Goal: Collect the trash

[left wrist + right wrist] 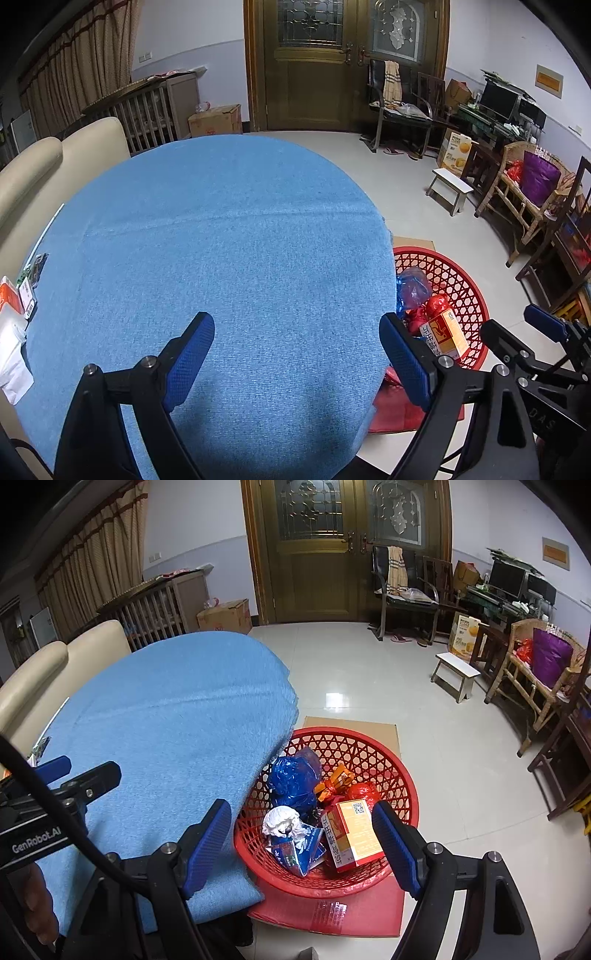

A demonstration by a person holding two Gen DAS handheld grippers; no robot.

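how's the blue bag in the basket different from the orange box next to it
The blue bag is crumpled, soft and shiny; the orange box is rigid with flat printed faces and sharp edges. The bag sits toward the table side of the red basket, and the box lies tilted nearer the right gripper. Both lie in the basket as trash.

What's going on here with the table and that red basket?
A person is clearing trash with a handheld tool in each hand. Both the left tool and right tool are open and empty. The red basket on the floor already holds a blue bag, an orange box and crumpled paper.
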